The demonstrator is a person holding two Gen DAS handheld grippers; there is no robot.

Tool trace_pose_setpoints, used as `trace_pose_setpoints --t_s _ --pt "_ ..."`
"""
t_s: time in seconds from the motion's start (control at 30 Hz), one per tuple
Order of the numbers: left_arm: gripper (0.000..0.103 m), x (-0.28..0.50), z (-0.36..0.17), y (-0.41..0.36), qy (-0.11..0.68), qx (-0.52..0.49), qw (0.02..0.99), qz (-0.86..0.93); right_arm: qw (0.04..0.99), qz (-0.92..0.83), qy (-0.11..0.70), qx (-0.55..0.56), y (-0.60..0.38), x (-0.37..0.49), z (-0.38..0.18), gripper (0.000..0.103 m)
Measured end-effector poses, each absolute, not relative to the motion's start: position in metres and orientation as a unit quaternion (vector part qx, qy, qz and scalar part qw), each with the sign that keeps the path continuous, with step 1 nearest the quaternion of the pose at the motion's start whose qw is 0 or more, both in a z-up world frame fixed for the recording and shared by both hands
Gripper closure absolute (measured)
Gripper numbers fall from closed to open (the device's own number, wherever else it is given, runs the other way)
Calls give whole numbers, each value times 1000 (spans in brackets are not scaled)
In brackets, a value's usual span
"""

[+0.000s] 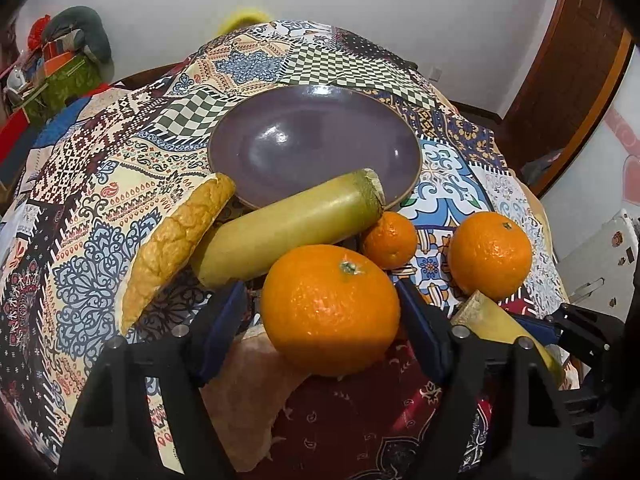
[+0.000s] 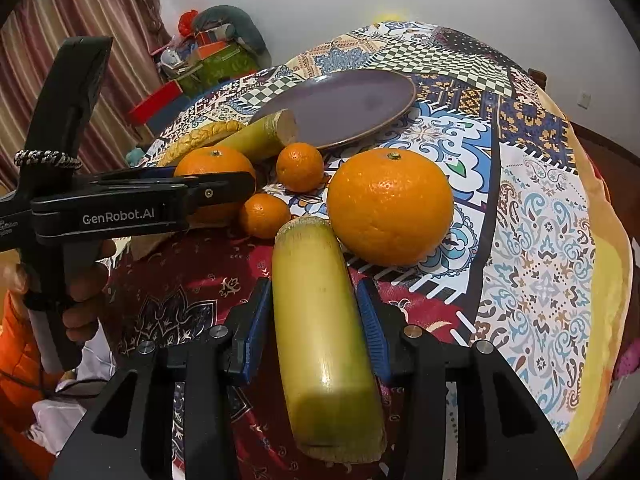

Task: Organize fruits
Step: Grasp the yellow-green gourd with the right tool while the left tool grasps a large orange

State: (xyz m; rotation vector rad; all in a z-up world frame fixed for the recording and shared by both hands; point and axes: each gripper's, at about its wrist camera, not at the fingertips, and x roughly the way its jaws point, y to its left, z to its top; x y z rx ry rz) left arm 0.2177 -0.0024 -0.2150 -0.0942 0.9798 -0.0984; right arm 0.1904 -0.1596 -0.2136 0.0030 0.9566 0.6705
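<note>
Fruits lie close together on the patterned counter [image 1: 80,208], in front of the bare purple plate [image 1: 312,140], which probably waits to receive them. The left tongs [image 1: 320,300] stand wide around a large orange [image 1: 330,308]; whether the blue pads already touch its skin I cannot tell. The right tongs [image 2: 316,320] stand around a sugarcane piece [image 2: 324,340], with narrow gaps visible, so it seems not yet clamped. Both are placed for lifting toward the plate.
</note>
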Motion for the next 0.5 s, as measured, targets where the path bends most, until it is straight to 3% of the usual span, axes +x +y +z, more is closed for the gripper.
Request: trace_pose_setpoints --t_s 0.07,0.5 --pt "39 216 -213 -4 471 -45 879 -56 837 313 449 1 -159 190 -213 63" --pt "40 183 -187 1 444 -28 894 -43 858 293 421 7 -167 174 -189 67"
